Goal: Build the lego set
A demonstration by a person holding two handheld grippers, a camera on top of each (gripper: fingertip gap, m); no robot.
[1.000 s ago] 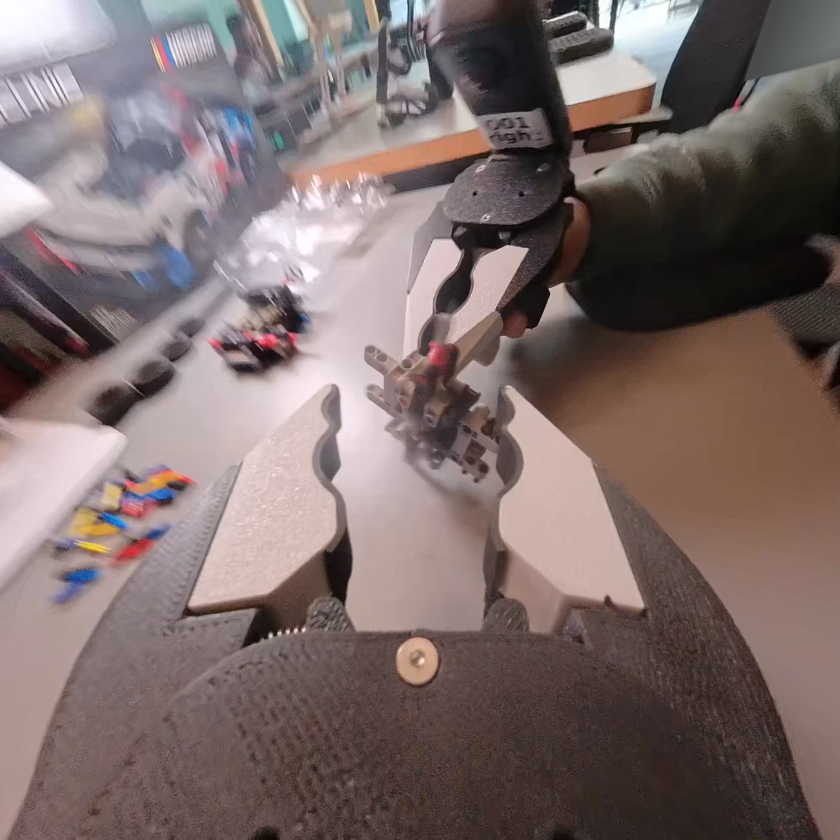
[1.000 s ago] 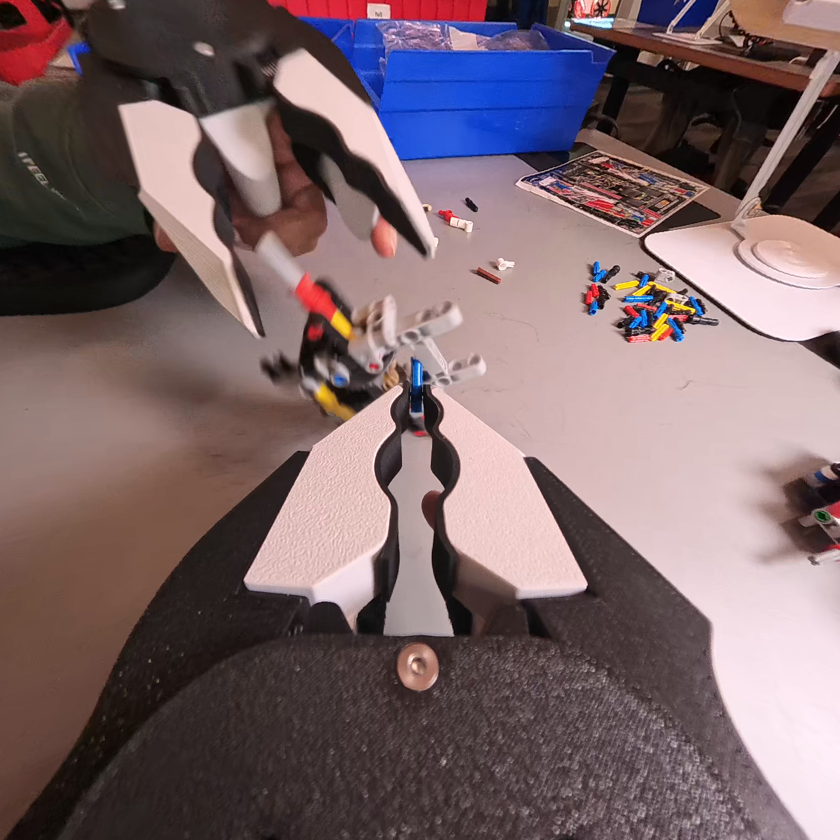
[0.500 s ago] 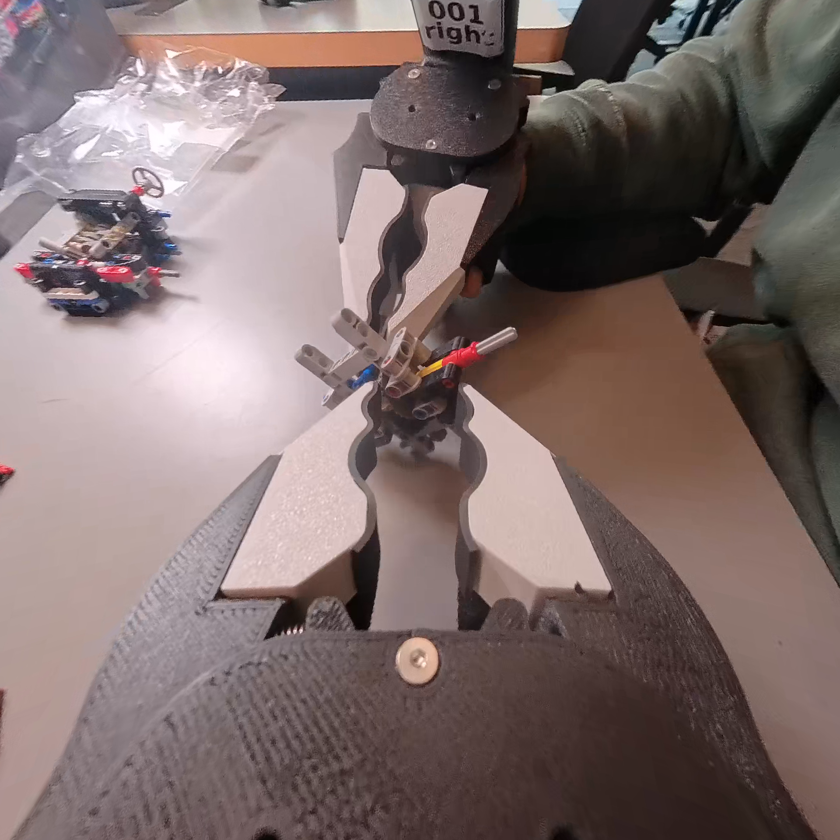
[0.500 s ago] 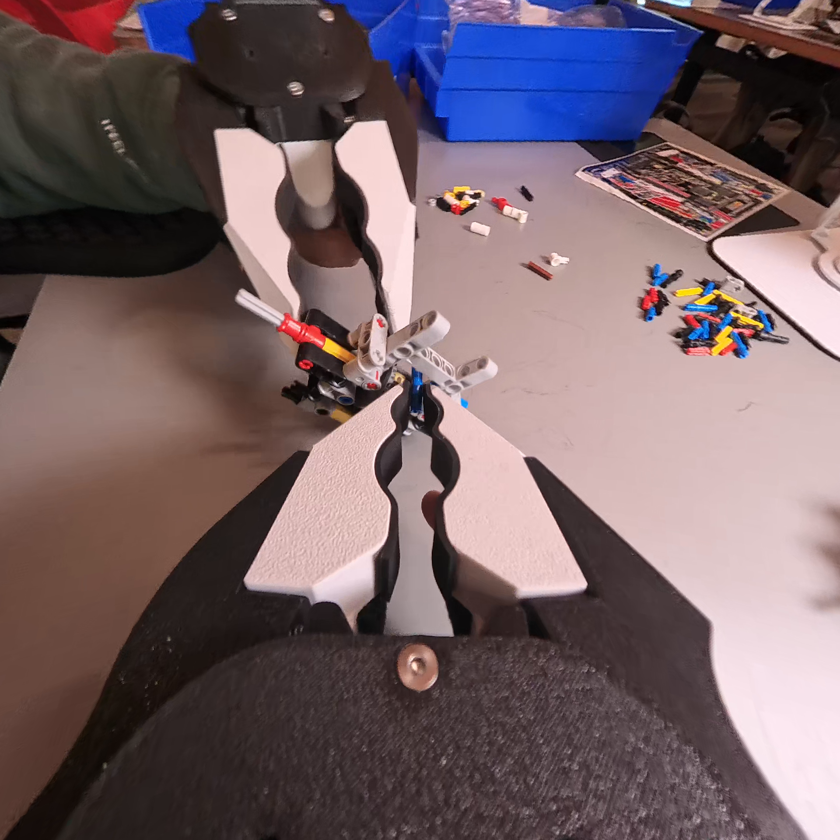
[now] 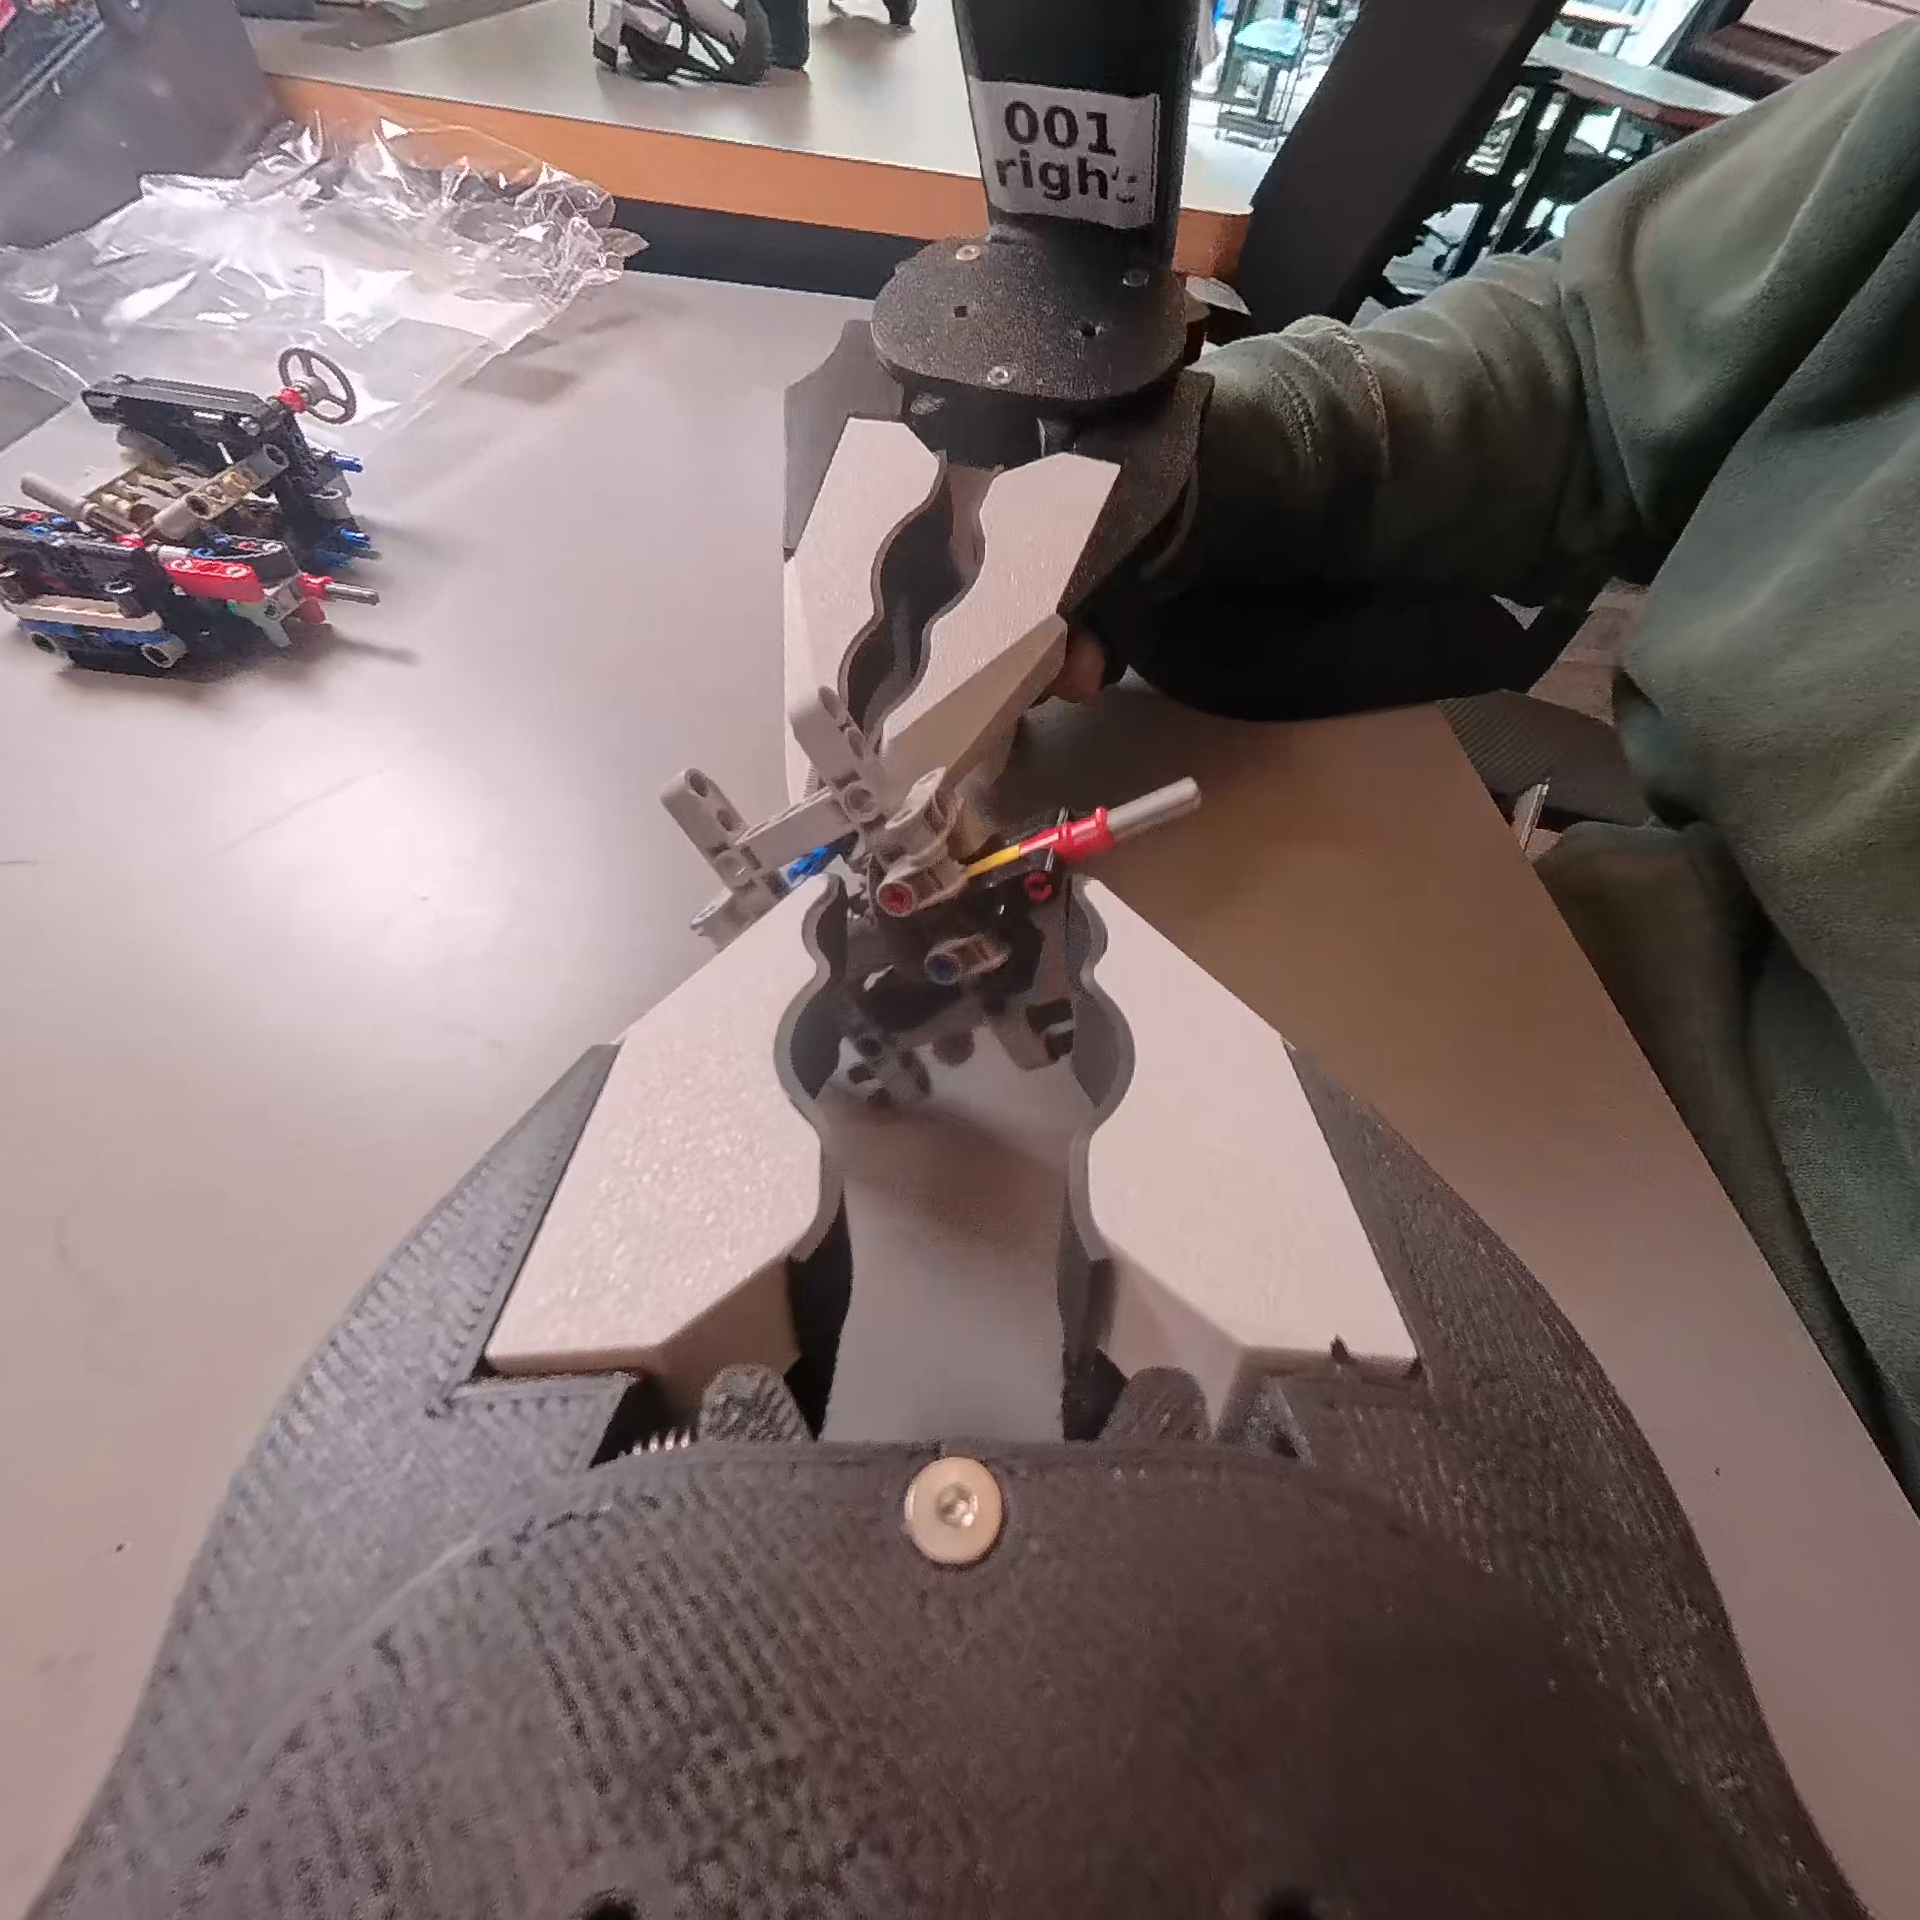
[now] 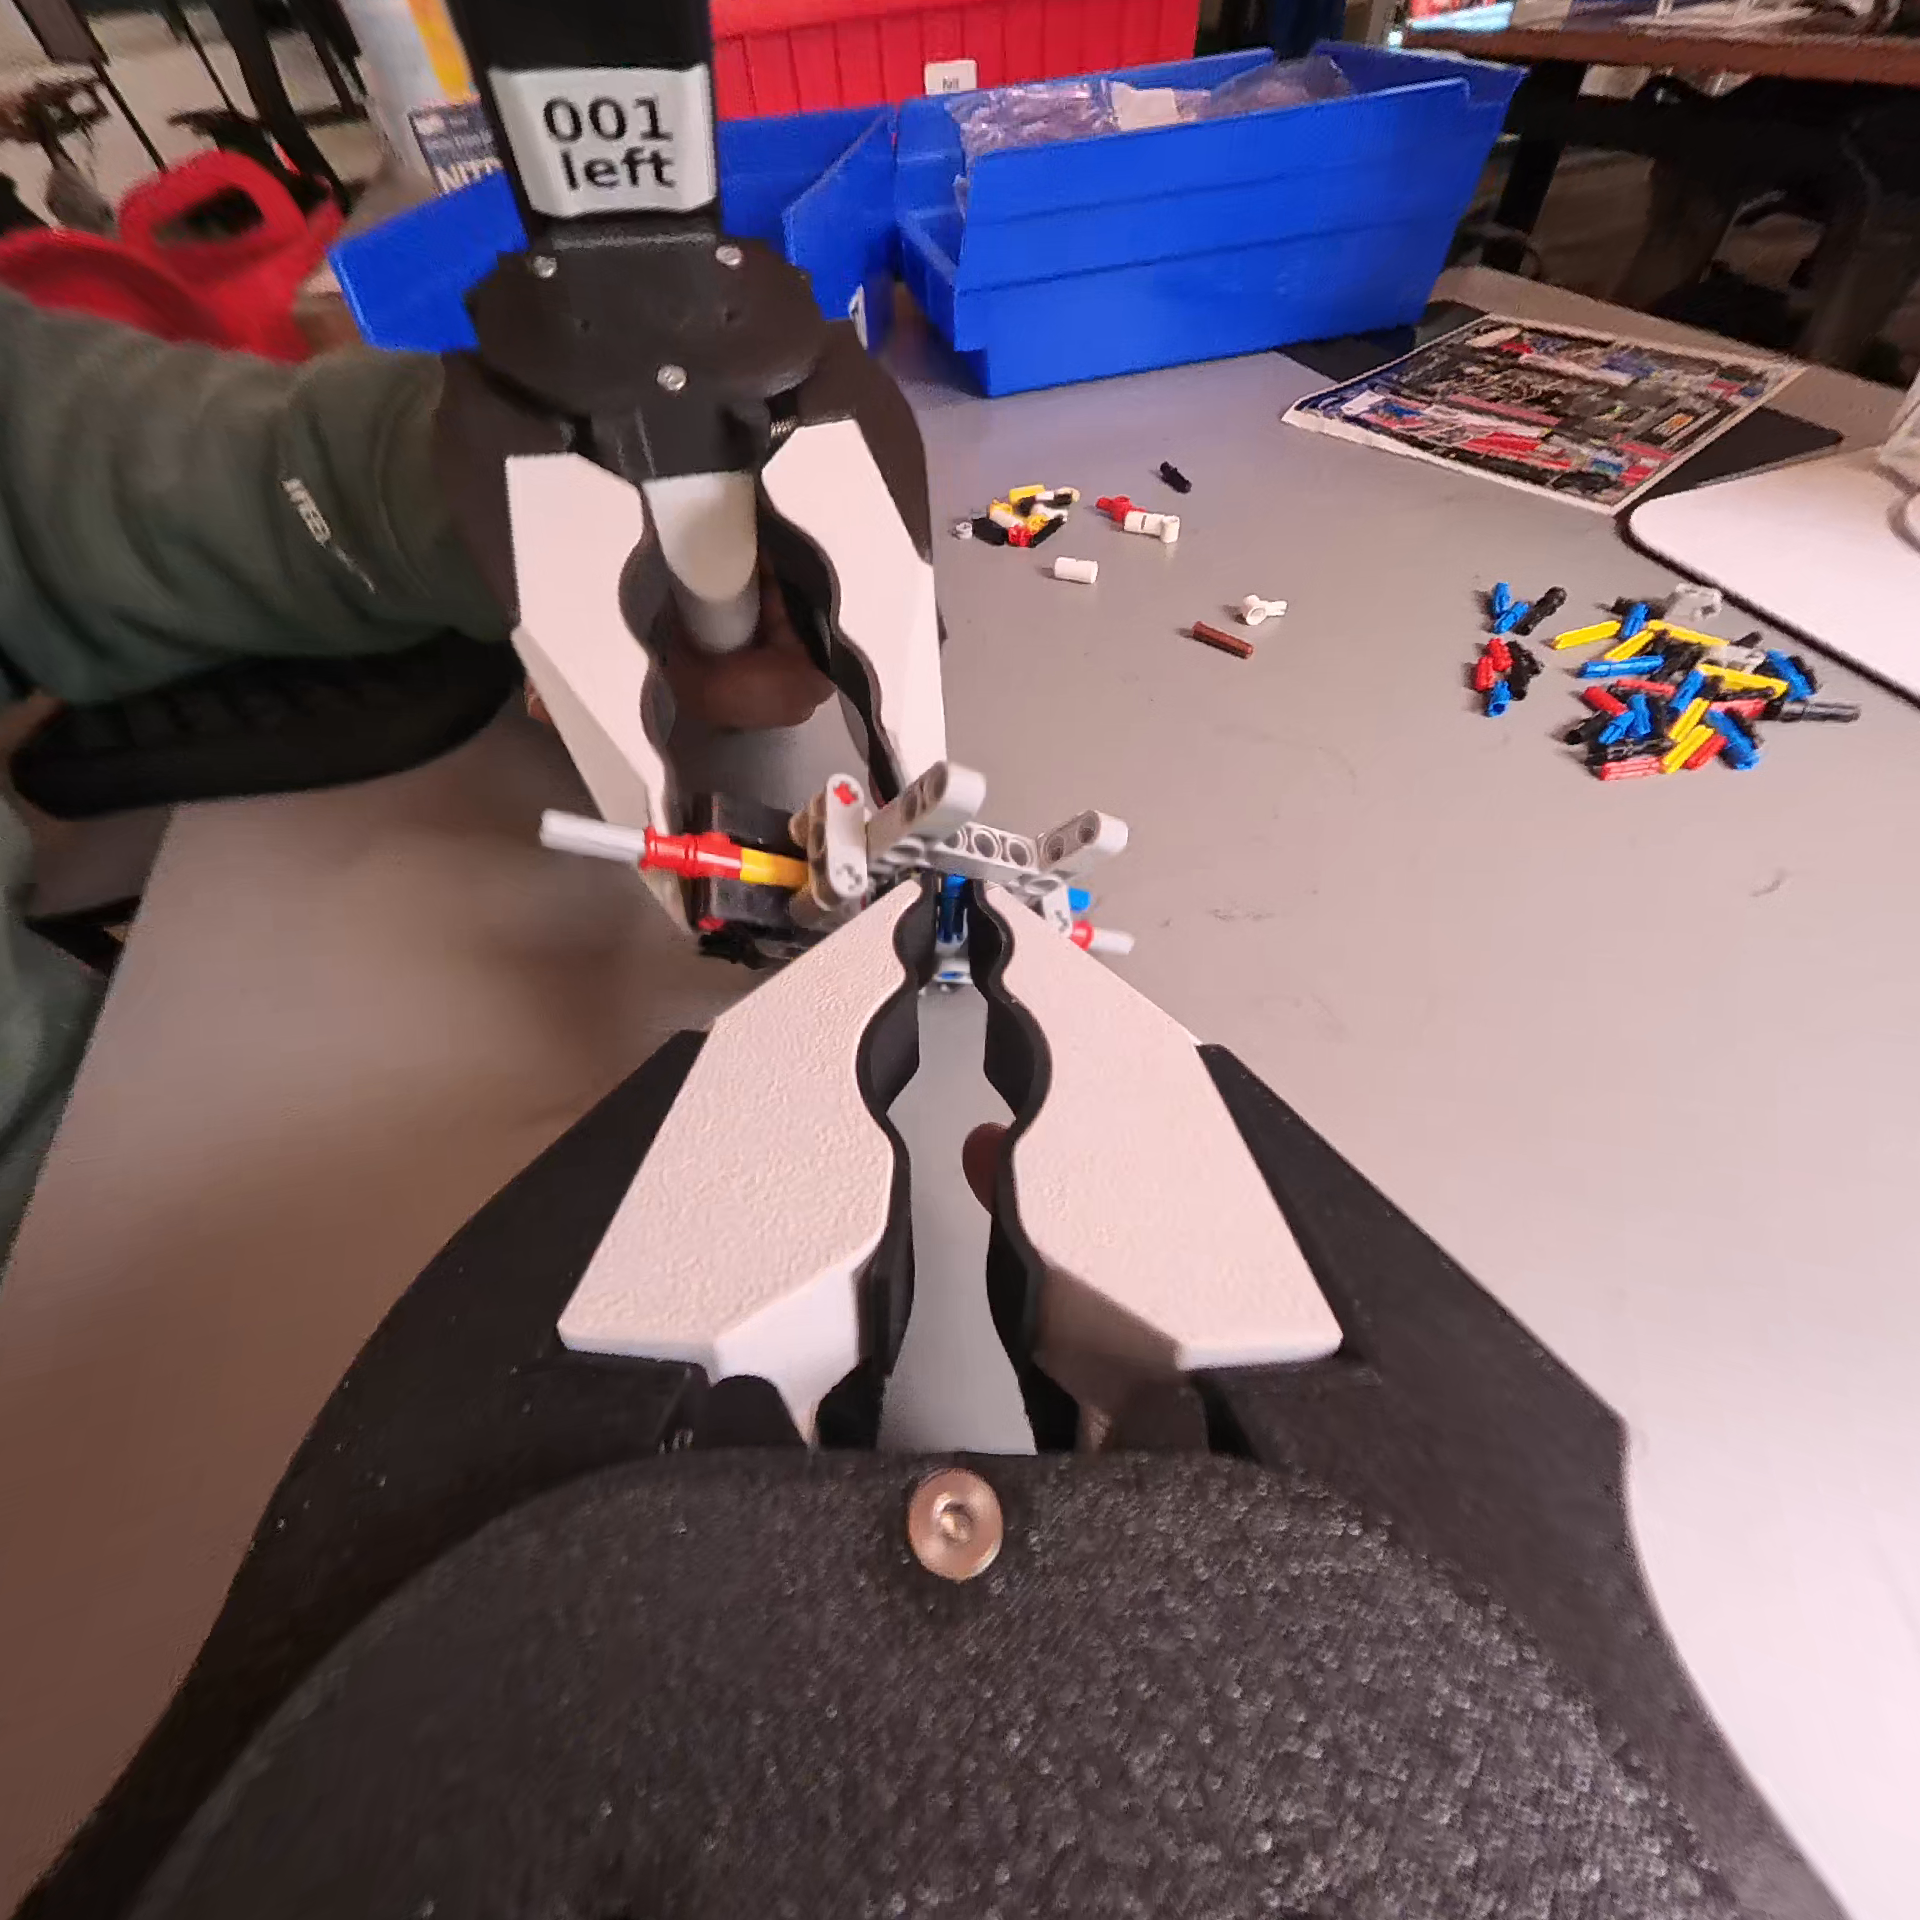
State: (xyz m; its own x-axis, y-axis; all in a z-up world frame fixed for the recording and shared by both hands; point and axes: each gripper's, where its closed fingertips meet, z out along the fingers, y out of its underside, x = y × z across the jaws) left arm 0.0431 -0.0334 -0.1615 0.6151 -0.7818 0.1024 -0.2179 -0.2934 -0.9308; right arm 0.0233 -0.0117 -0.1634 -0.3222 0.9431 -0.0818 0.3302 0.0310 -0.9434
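A small grey and black brick assembly (image 5: 935, 966) with grey beams and a red, yellow and grey axle sits between both grippers, just above the grey table (image 5: 312, 935). My left gripper (image 5: 956, 899) is shut on its black body, which reaches back between the fingers. The right wrist view shows the same grip from the front, with the left gripper (image 6: 779, 842) around the assembly (image 6: 966, 847). My right gripper (image 6: 951, 904) is shut on a blue pin (image 6: 951, 920) under the grey beams. It also shows in the left wrist view (image 5: 904, 769), reaching the assembly from the far side.
A larger black, red and blue brick model (image 5: 177, 530) and clear plastic bags (image 5: 312, 239) lie at the left. Blue bins (image 6: 1195, 208), a printed booklet (image 6: 1538, 405), a pile of coloured pins (image 6: 1662, 686), small loose parts (image 6: 1039, 514) and a white base (image 6: 1787, 551) lie beyond. Green sleeves border both sides.
My left gripper was wide open a second ago and has closed around the assembly, which now sits deeper between its fingers. My right gripper stayed shut on the blue pin.
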